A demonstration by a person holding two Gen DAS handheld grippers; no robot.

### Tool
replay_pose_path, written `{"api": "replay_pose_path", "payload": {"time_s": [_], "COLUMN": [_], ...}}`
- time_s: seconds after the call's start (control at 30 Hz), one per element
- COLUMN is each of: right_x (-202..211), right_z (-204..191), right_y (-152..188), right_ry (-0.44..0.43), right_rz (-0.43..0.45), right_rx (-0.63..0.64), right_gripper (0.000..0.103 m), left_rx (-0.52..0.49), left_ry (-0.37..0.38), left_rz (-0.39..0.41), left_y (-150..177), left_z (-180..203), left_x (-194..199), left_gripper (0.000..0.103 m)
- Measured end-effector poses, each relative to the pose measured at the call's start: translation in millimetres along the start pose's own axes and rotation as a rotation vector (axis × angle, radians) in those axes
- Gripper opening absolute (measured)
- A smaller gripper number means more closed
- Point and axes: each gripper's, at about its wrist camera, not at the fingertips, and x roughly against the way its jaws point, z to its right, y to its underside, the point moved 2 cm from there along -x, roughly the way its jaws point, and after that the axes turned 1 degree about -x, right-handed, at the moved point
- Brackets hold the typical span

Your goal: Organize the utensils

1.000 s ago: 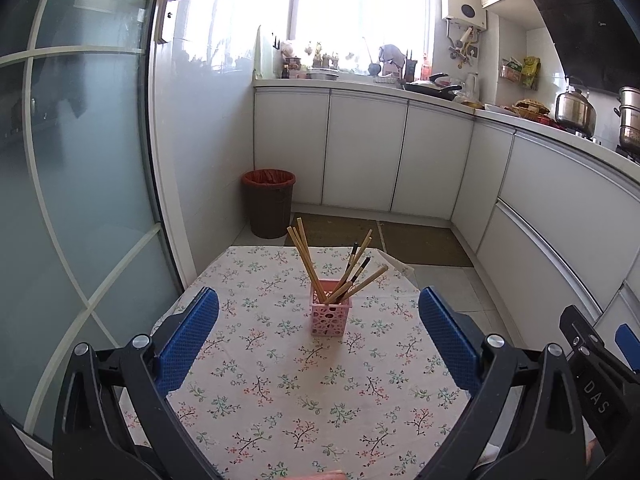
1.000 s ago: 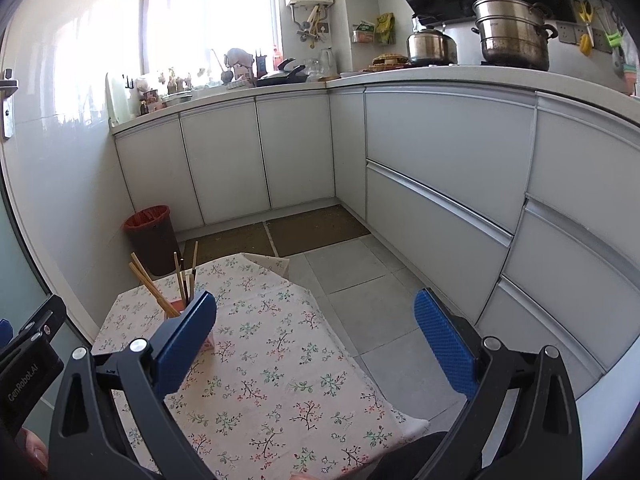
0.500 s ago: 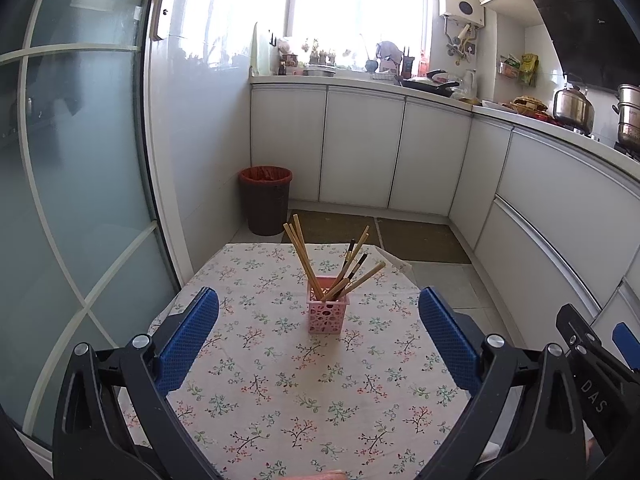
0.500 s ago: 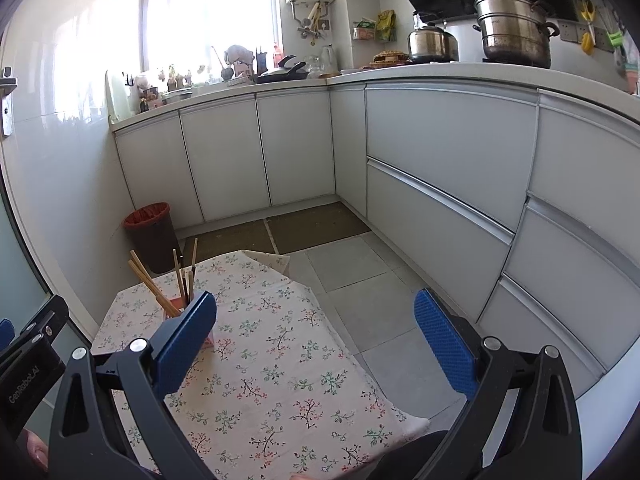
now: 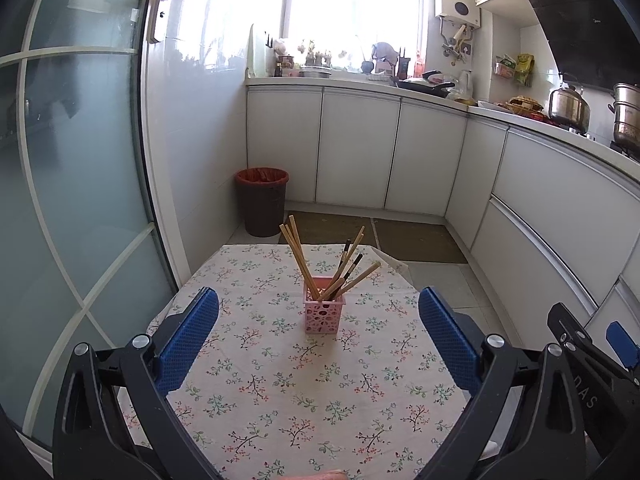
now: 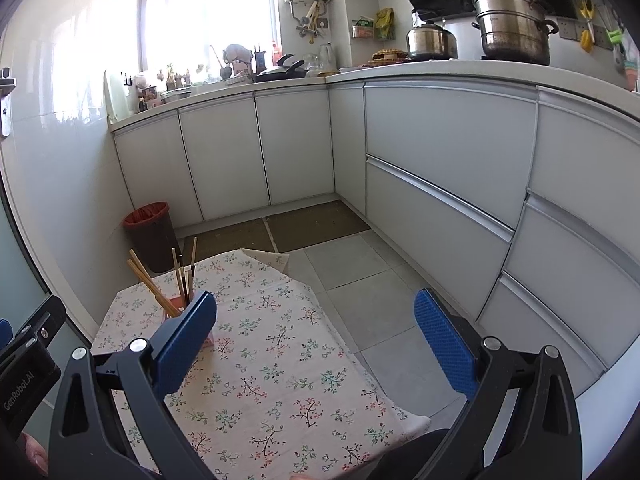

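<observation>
As the pink holder [image 5: 323,309] stands mid-worktop straight ahead between our left gripper [image 5: 318,340] fingers, chopsticks [image 5: 298,254] leaning upward, that hand seems nearer. Both grippers are spread wide and empty; the right gripper [image 6: 316,340] has it off to the left.

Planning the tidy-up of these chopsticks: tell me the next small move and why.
Probably ease the left gripper forward toward the chopsticks. Its jaws stand open and empty, the splayed sticks in the pink holder lie straight ahead, and the right gripper, also open, points past the table.
</observation>
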Motion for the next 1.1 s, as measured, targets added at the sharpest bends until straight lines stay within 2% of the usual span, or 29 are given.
{"api": "replay_pose_path", "payload": {"time_s": [0.3,0.53,0.63,0.8,0.93,0.97,1.03,1.1], "right_x": [-1.8,-2.3,-2.3,-2.0,-1.9,-2.1,-2.0,-1.7], "right_z": [-1.1,-0.9,0.2,0.1,0.7,1.2,1.4,1.9], "right_y": [0.2,1.1,1.5,2.0,1.3,0.7,0.6,0.5], "right_ry": [-0.003,-0.003,-0.003,-0.003,-0.003,-0.004,-0.004,-0.005], "right_rz": [-0.005,-0.012,-0.015,-0.017,-0.016,-0.016,-0.016,-0.016], "right_rx": [0.005,0.001,-0.006,-0.006,-0.006,-0.006,-0.007,-0.009], "right_gripper": [0.097,0.097,0.097,0.097,0.097,0.097,0.097,0.097], "left_rx": [-0.008,-0.030,-0.015,-0.033,-0.045,-0.043,-0.042,-0.045], "left_ry": [-0.015,0.019,0.008,0.001,0.017,0.019,0.017,0.007], "left_rz": [-0.014,-0.029,-0.015,0.011,0.020,0.020,0.020,0.017], "left_y": [-0.2,1.6,1.3,0.5,1.6,1.4,1.2,0.6], "left_z": [-0.1,3.5,1.0,2.7,5.8,6.1,6.2,6.1], "left_x": [-2.6,-5.3,-5.1,-2.2,-0.9,-0.6,0.2,0.2], "left_gripper": [0.096,0.096,0.096,0.084,0.084,0.084,0.093,0.096]}}
